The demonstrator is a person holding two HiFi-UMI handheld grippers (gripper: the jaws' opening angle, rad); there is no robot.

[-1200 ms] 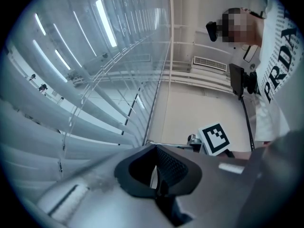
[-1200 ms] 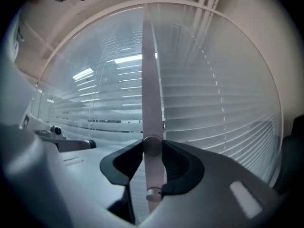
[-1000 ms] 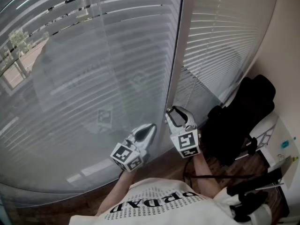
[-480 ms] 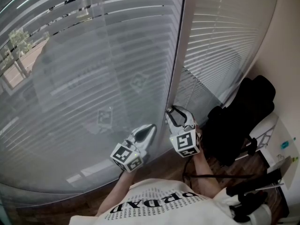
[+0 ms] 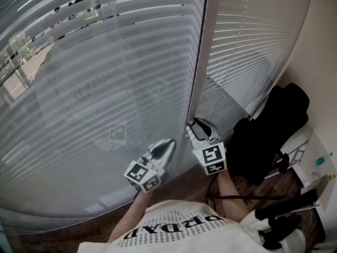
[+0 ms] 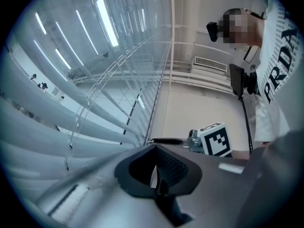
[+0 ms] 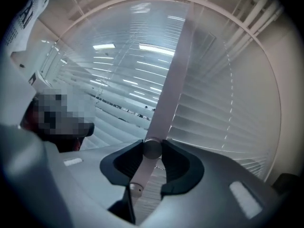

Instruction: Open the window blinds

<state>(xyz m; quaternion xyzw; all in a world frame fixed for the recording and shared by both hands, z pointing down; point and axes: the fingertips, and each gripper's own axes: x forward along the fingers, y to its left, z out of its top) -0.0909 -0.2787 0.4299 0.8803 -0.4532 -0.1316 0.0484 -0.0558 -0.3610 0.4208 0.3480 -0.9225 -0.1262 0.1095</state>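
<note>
Blinds (image 5: 105,88): two slatted panels hang over the window ahead, one left and one right of a pale upright post (image 5: 199,62). Most slats lie shut. Daylight and a tree show through gaps only at the far upper left. Neither panel is raised.

Tilt wand (image 7: 142,171): a clear rod hangs just beside the post, and its lower end passes through the right gripper (image 7: 152,150). That gripper's fingers are clamped on the rod close to its bottom cap. The grip is low and roughly level, so I judge that rolling the hand twists the rod and tips the slats without pulling on it.

Left gripper (image 5: 169,143): it sits just left of the right one, near the lower slats of the left panel, with no contact that I can see. Its fingers are together with nothing between them. It looks parked out of the way, since the wand needs only one hand.

Far right: a dark bulky thing (image 5: 268,130), bag or chair, I cannot tell which. It stands on the wood floor (image 5: 52,236), well apart from the wand.

Against a second ago: both grippers are in the same spots. The upper-left gaps read slightly darker and wider, which suggests the slats are starting to tilt. The task looks barely begun.
</note>
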